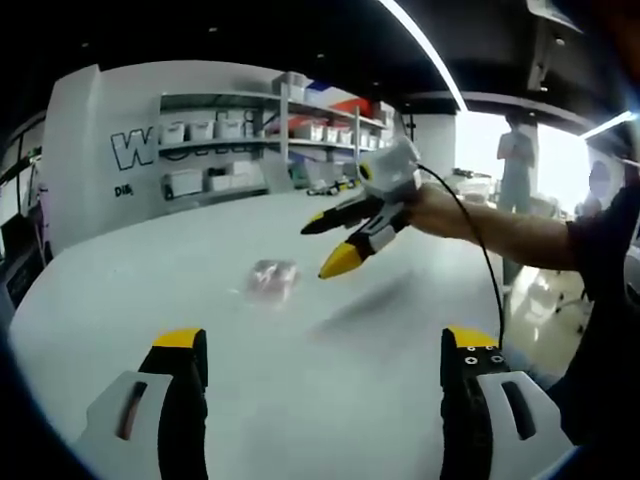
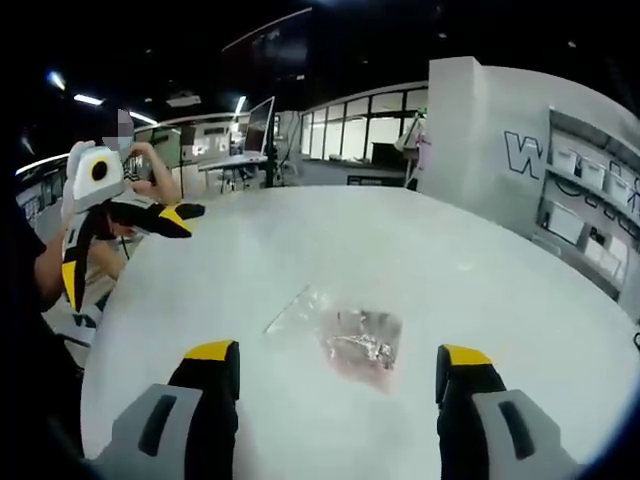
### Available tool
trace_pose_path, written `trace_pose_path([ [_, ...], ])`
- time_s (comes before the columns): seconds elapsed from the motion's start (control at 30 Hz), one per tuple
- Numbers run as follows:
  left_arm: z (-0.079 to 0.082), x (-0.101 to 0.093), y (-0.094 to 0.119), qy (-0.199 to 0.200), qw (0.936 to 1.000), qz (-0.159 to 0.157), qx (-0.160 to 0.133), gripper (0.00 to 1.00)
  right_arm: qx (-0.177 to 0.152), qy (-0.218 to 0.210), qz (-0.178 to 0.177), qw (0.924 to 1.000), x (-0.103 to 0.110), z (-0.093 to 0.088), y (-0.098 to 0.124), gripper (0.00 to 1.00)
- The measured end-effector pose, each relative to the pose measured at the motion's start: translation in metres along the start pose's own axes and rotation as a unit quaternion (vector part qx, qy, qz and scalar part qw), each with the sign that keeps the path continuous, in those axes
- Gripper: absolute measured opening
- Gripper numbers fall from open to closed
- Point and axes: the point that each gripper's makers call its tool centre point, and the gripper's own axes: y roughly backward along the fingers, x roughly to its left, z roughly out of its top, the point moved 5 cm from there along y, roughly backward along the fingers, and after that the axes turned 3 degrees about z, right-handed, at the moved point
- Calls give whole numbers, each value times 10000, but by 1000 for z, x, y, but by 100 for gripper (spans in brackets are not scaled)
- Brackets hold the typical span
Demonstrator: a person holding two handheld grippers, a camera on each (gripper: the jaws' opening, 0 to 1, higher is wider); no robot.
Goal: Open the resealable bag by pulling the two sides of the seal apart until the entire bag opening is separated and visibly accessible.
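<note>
In the right gripper view the right gripper [image 2: 338, 385] has its jaws spread wide at the bottom of the frame, nothing between them. Directly ahead, just past the fingertips and centred in the gap, lies the resealable bag [image 2: 345, 335], flat on the white worktop [image 2: 480, 270]. Its clear strip runs up toward the left of the frame, so its long axis slants from lower right to upper left. The left gripper [image 2: 125, 250] hovers at the far left edge, well apart from the bag.

In the left gripper view the left gripper [image 1: 325, 365] is likewise spread and empty. The bag [image 1: 272, 279] sits above and slightly left of centre, farther off. The right gripper [image 1: 345, 240], jaws parted, hangs just right of it. I judge the right gripper the nearer one.
</note>
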Motion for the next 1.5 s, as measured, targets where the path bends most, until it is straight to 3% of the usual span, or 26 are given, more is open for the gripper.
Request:
trace_pose_path([
  [1.5,-4,6,-5,34,10000,16,61,96,237,315,73,9992,-8,-1,-27,70],
])
